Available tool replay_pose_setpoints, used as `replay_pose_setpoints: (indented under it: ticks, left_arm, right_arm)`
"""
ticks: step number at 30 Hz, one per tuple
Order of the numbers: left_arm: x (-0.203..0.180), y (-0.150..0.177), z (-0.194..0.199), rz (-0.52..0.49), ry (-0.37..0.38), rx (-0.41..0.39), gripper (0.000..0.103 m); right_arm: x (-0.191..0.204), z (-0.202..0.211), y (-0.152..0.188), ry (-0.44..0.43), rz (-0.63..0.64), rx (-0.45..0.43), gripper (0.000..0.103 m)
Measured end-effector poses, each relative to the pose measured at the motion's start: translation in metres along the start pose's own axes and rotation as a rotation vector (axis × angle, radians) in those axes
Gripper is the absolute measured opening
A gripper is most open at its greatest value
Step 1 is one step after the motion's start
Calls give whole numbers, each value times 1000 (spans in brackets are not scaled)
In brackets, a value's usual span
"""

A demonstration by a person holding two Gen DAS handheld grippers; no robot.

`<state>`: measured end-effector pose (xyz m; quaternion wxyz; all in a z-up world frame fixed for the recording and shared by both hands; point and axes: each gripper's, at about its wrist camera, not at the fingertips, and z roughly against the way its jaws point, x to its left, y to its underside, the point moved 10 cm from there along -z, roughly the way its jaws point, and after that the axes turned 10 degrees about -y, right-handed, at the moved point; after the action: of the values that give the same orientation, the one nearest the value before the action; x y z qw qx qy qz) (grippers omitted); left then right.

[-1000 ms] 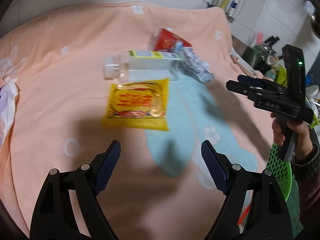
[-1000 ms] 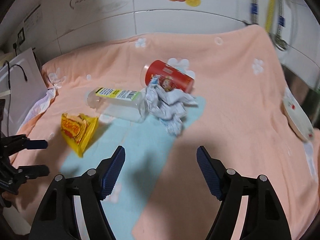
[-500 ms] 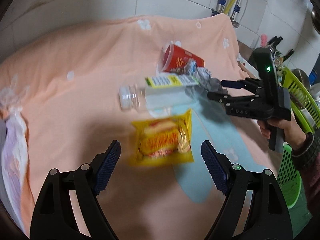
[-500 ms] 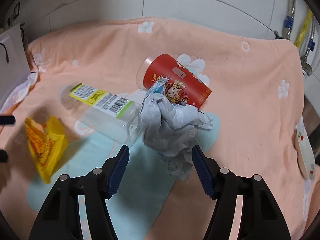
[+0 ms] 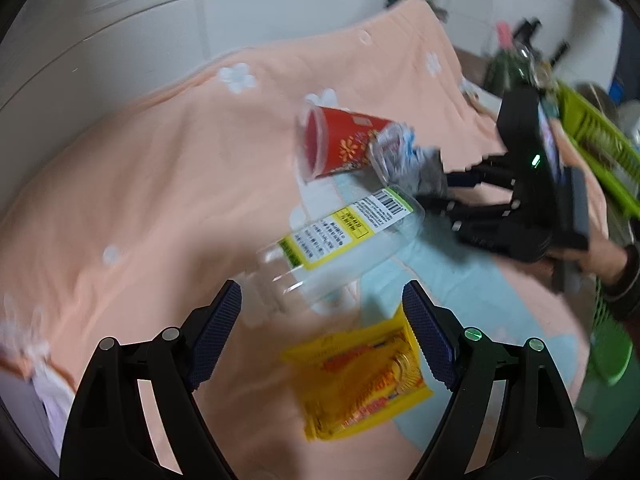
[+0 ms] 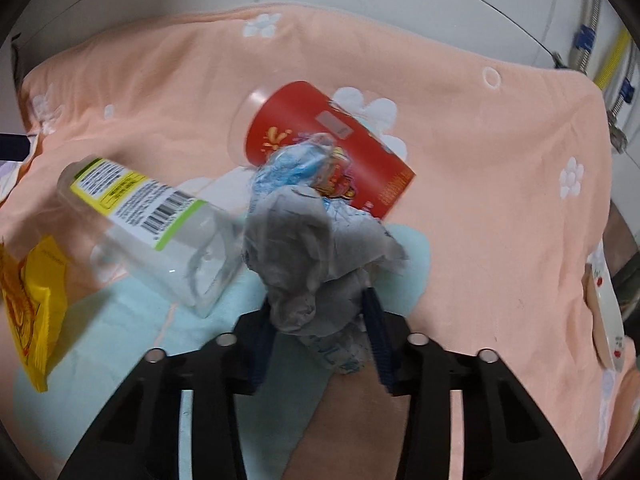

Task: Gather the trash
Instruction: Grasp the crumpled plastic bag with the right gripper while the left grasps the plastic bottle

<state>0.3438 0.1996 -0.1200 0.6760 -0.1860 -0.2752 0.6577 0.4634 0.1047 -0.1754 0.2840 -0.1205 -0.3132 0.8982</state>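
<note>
Trash lies on a peach towel (image 6: 488,200). A crumpled grey and blue paper wad (image 6: 304,240) leans against a red paper cup (image 6: 320,128) that lies on its side. My right gripper (image 6: 320,320) has the wad between its closing jaws, and both pads touch it. To the left lies a clear plastic bottle (image 6: 152,224), with a yellow snack packet (image 6: 28,304) beyond it. My left gripper (image 5: 322,332) hangs open over the yellow packet (image 5: 360,384) and the bottle's (image 5: 340,240) neck end, holding nothing. The left wrist view shows the right gripper (image 5: 440,190) at the wad (image 5: 404,156).
A white tiled wall rises behind the towel. Green baskets (image 5: 592,140) stand off the right edge. A small white dish (image 6: 604,308) lies at the towel's right side. A white plastic bag (image 5: 48,392) hangs at the left edge. A hand (image 5: 600,256) holds the right gripper.
My right gripper came down and forward onto the paper wad and its jaws narrowed around it. My left gripper shifted and rolled; the yellow packet now lies between and below its fingers.
</note>
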Motion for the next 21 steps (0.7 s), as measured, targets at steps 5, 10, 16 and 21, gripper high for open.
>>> replay_pose_setpoints:
  ticks: [5, 10, 16, 21]
  left_arm:
    - [-12, -9, -24, -152, -4, 27, 83]
    - [-19, -18, -43, -241, 11, 57, 83]
    - [-34, -20, -66, -316, 65, 103, 83]
    - [-39, -18, -85, -357, 103, 146, 83]
  right_arm:
    - [-13, 16, 0, -30, -80, -38, 26]
    - [-21, 37, 7, -60, -142, -60, 21]
    - [-24, 66, 18, -66, -188, -83, 21]
    - [-22, 90, 26, -79, -206, -104, 21]
